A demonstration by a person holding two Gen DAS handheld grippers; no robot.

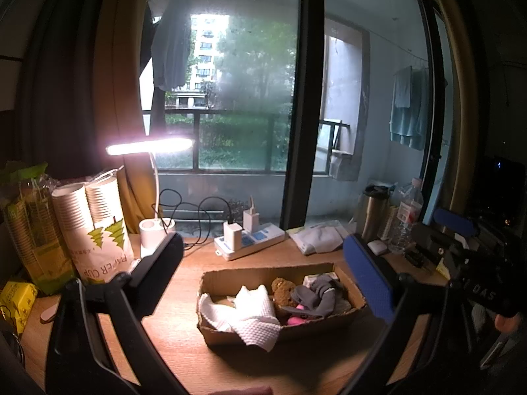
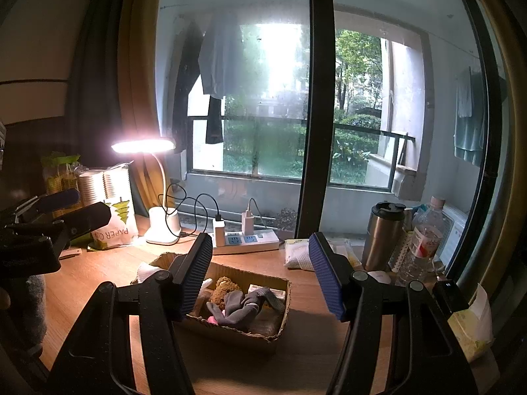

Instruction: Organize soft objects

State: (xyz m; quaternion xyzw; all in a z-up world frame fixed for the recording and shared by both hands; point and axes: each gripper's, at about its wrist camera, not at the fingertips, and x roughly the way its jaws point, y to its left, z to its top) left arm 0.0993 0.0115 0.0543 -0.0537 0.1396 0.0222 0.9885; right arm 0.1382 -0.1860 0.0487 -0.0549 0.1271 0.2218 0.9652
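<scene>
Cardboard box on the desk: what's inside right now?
Inside the cardboard box: a white cloth draped over the near rim, a brown teddy bear, a grey garment, and something pink mostly buried. Whatever lies beneath them is covered.

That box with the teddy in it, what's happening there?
A person holds two grippers above the desk, both open and empty. The left gripper and right gripper hover near the cardboard box. Inside lie a teddy bear, a grey sock and a white cloth.
</scene>
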